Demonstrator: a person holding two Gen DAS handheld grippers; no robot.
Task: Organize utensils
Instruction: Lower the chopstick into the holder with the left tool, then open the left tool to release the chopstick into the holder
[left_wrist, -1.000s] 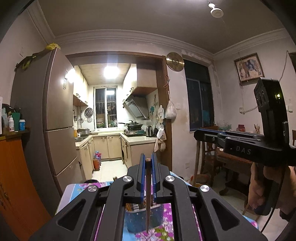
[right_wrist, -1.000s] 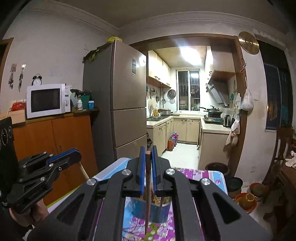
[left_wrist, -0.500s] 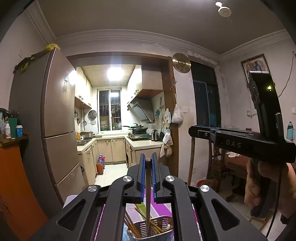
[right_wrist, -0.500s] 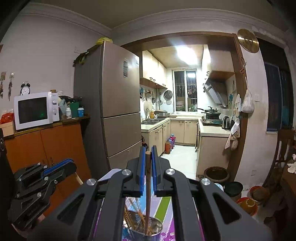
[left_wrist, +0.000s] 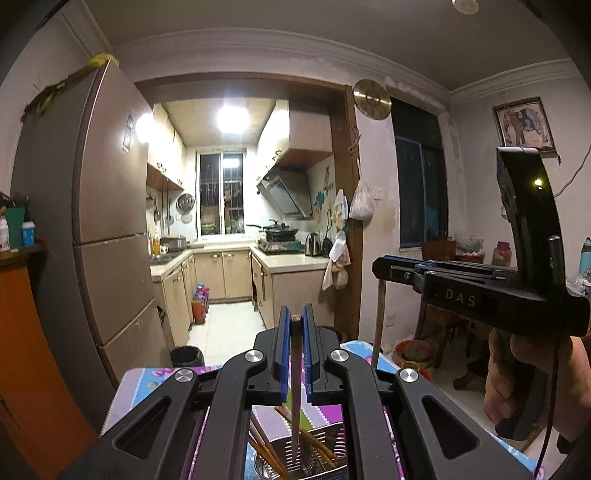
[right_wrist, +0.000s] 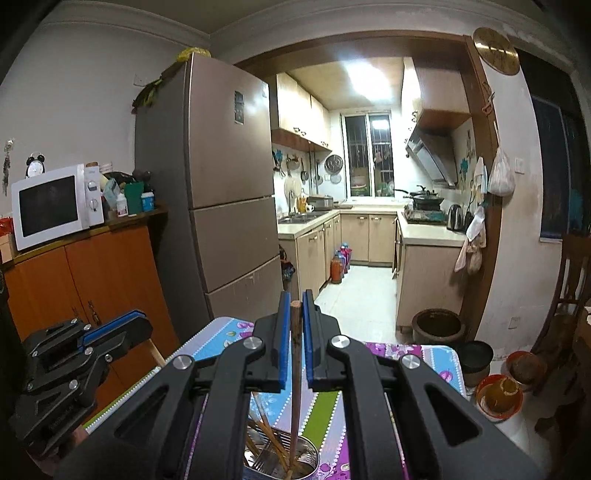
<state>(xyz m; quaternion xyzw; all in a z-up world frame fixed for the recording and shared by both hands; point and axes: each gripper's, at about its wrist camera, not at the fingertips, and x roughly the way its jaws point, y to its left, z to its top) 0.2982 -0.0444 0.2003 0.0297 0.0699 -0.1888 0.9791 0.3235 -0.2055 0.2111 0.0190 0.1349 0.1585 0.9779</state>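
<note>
Your left gripper (left_wrist: 295, 325) had its blue-lined fingers (left_wrist: 282, 350) closed almost together on a chopstick (left_wrist: 295, 387), which stood upright between them with its blunt end at the fingertips. The thin end of that chopstick reached down into the metal holder (left_wrist: 314, 458) on the table (left_wrist: 147, 384), where other chopsticks (left_wrist: 266, 450) leaned against the rim. The table wore a flowered purple and blue cloth.

Your right gripper (right_wrist: 295, 314) was in the same state: fingers (right_wrist: 283, 343) drawn in to a narrow gap, clamped on a second chopstick (right_wrist: 294, 376) held upright, its lower end inside the same holder (right_wrist: 306, 461) among the leaning sticks and some metal cutlery.

From the left camera, your right gripper (left_wrist: 384, 264) showed off to the right, level, gripped by your right hand (left_wrist: 517, 380), with its chopstick (left_wrist: 378, 325) hanging straight down from the tips. From the right camera, the left gripper (right_wrist: 136, 325) sat low on the left. A fridge (right_wrist: 221, 184) stood behind the table.
</note>
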